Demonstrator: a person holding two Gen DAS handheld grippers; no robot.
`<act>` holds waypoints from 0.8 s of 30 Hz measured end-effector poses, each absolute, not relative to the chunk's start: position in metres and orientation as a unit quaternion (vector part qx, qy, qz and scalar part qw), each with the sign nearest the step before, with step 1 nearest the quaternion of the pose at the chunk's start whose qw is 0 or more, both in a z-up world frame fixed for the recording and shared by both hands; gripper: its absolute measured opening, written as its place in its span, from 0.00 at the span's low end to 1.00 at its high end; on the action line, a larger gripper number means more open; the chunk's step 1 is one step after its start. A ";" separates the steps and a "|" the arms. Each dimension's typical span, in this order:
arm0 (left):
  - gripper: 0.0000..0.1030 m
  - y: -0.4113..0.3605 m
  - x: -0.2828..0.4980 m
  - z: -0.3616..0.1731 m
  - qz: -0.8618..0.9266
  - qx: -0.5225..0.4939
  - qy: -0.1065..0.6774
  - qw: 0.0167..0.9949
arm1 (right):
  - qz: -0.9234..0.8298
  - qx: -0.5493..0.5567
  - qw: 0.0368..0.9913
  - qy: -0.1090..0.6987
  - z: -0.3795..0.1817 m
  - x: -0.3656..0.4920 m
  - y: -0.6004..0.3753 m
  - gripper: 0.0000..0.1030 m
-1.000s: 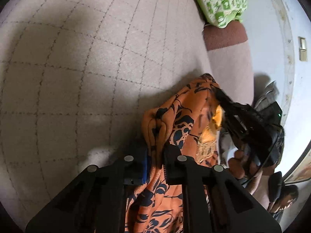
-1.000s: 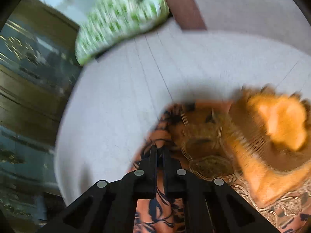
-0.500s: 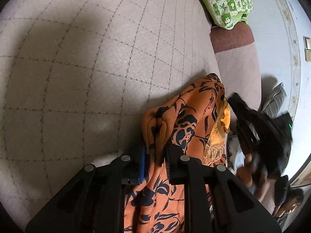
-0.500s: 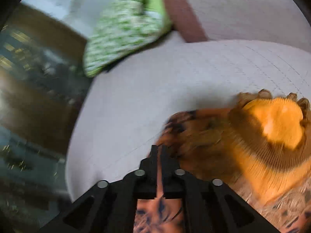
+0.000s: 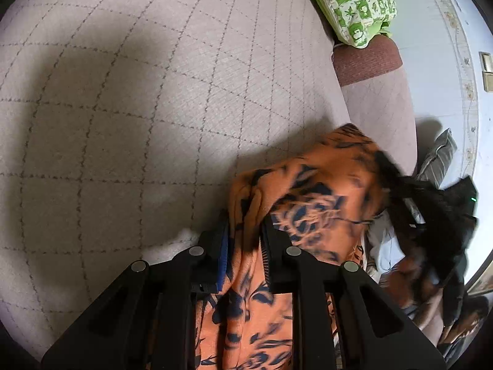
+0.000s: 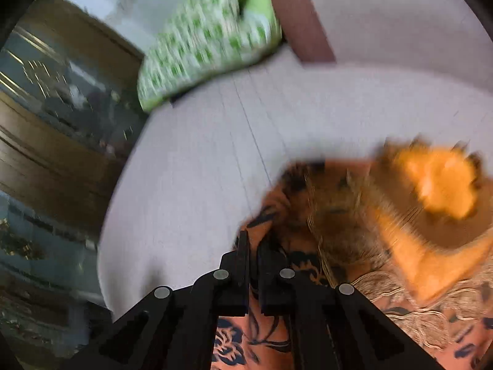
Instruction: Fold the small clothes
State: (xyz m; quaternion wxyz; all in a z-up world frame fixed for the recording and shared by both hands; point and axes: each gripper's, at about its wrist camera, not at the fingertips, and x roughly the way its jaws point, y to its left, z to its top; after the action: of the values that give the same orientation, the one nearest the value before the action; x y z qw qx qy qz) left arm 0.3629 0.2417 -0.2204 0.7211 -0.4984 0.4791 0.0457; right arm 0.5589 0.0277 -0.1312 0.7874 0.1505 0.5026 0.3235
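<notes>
An orange garment with dark blue flowers (image 5: 311, 191) hangs between both grippers above a pale quilted sofa seat (image 5: 138, 98). My left gripper (image 5: 245, 234) is shut on a bunched edge of it, and the cloth trails down between its fingers. My right gripper (image 6: 253, 246) is shut on another edge of the same garment (image 6: 323, 215); its fringed trim and bright orange lining show to the right, blurred. The right gripper also shows in the left wrist view (image 5: 431, 203), black and blurred at the garment's far corner.
A green and white patterned cushion (image 5: 354, 3) lies at the sofa's far end, by a brown armrest (image 5: 366, 61); it also shows in the right wrist view (image 6: 209, 43). A grey striped cushion (image 5: 437, 157) lies beside the sofa. A wooden glass-fronted cabinet (image 6: 61, 98) stands beyond the seat's edge.
Both grippers have kept their hold. The garment has swung toward the right and spread wider between them; the right gripper has moved, and its view is blurred.
</notes>
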 end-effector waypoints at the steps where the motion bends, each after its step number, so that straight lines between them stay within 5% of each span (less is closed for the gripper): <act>1: 0.25 0.241 0.363 -0.220 0.043 -0.497 0.478 0.723 | 0.303 0.148 0.802 0.493 -0.128 0.565 0.024 0.03; 6: 0.25 0.232 0.369 -0.219 0.059 -0.461 0.491 0.737 | 0.267 0.065 0.758 0.591 -0.208 0.586 0.052 0.03; 10: 0.25 0.233 0.369 -0.215 0.066 -0.452 0.487 0.744 | 0.294 0.167 0.771 0.539 -0.153 0.567 0.003 0.08; 12: 0.25 0.233 0.370 -0.213 0.066 -0.447 0.487 0.748 | 0.306 0.185 0.783 0.509 -0.124 0.540 -0.022 0.45; 13: 0.25 0.233 0.371 -0.211 0.068 -0.442 0.484 0.752 | 0.309 0.186 0.787 0.500 -0.115 0.524 -0.031 0.49; 24: 0.31 0.209 0.327 -0.149 0.111 -0.319 0.446 0.829 | 0.242 0.156 0.772 0.567 -0.140 0.278 -0.134 0.49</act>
State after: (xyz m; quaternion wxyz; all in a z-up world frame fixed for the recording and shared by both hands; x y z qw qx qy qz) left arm 0.3274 0.2092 -0.1493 0.8289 -0.3195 0.4457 0.1107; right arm 0.2782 -0.1336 -0.1400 0.7723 0.1558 0.5665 0.2415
